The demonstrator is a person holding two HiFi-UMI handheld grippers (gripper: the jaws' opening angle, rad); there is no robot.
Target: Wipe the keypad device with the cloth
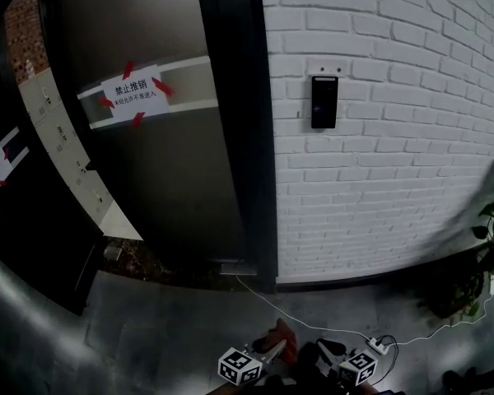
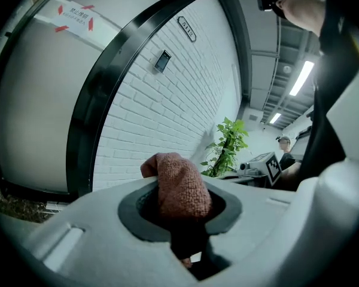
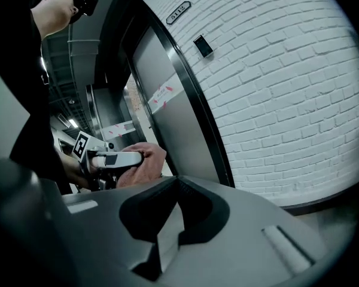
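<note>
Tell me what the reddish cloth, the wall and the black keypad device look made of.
Reddish-brown cloth: seemingly microfibre or terry, matte, with a nubby surface. White wall: painted brick, matte, mortar joints visible. Black keypad device: probably plastic or glass; smooth dark face.
</note>
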